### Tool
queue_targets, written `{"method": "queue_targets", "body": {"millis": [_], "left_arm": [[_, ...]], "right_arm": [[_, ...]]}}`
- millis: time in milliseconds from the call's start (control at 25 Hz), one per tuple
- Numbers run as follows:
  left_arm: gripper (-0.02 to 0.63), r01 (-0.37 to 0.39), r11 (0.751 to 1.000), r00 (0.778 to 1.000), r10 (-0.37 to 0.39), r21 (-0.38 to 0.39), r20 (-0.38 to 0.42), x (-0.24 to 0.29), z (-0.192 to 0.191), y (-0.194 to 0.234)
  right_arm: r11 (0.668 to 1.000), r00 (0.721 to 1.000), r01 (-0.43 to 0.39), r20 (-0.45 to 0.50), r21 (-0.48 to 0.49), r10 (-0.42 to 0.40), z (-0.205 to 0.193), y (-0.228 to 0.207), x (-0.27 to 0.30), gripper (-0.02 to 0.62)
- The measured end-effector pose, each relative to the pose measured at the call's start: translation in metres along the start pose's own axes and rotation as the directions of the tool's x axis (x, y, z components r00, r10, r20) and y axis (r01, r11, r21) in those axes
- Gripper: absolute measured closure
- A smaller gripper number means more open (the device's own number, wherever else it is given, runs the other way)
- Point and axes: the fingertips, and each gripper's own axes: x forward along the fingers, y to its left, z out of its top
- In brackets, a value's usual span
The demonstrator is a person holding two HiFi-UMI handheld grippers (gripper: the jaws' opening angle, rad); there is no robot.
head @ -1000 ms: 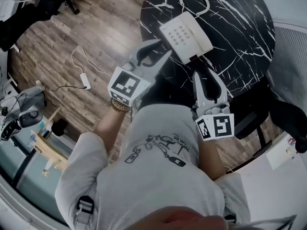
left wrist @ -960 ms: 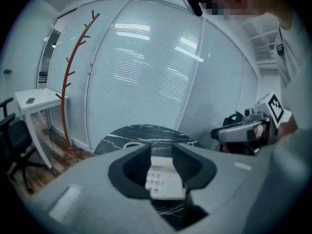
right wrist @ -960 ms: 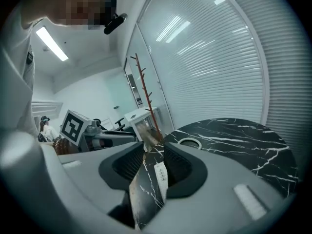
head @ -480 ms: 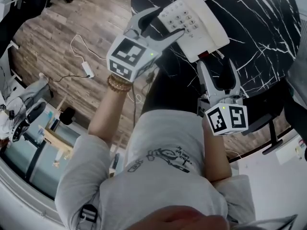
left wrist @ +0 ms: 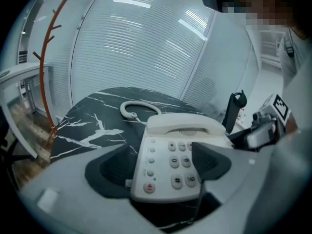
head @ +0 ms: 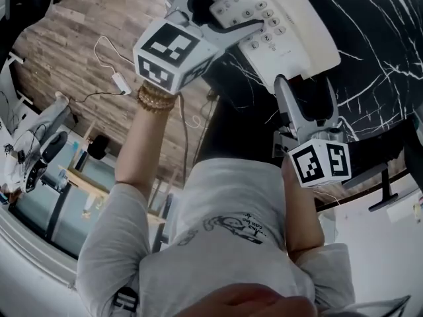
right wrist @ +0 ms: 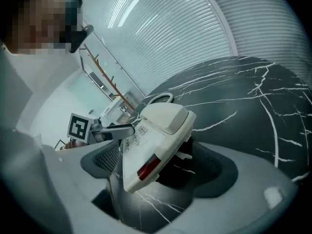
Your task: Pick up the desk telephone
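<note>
Head view: phone (head: 297,39) on marble tbl (head: 380,18) (black, white-veined); wood floor (head: 66,61).

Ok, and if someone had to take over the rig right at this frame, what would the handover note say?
Left tongs: open, jaws have just been opening. They straddle the keypad end of the desk telephone without pressing on it.
Right tongs: open, also just been opening. The telephone's side edge is between the jaws, with no grip.
Telephone: on the black marble table, handset in its cradle, cord coiled behind it.
Done: both tongs are placed round the telephone.
Left: close both, check the hold, lift.
</note>
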Motion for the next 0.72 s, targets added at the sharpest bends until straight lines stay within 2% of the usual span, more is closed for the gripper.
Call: {"method": "queue_targets", "body": {"millis": [280, 480, 600, 720], "left_arm": [[0.198, 0.055, 0.998, 0.998, -0.056, -0.044, -0.018, 0.024, -0.006, 0.000], [0.199, 0.089, 0.994, 0.995, -0.092, -0.060, -0.039, 0.026, -0.007, 0.001], [0.219, 0.098, 0.994, 0.994, -0.100, -0.052, -0.039, 0.027, -0.007, -0.002], [0.241, 0.096, 0.993, 0.994, -0.099, -0.065, -0.035, 0.026, -0.009, -0.006]], "right_arm": [[1.000, 1.000, -0.021, -0.002, 0.015, 0.021, -0.008, -0.010, 0.023, 0.128], [1.000, 1.000, -0.021, -0.024, -0.009, 0.021, -0.015, -0.017, 0.035, 0.123], [0.997, 0.997, -0.054, -0.054, -0.055, 0.051, -0.019, -0.012, 0.041, 0.190], [0.994, 0.995, -0.074, -0.072, -0.083, 0.068, -0.022, -0.012, 0.041, 0.178]]}}
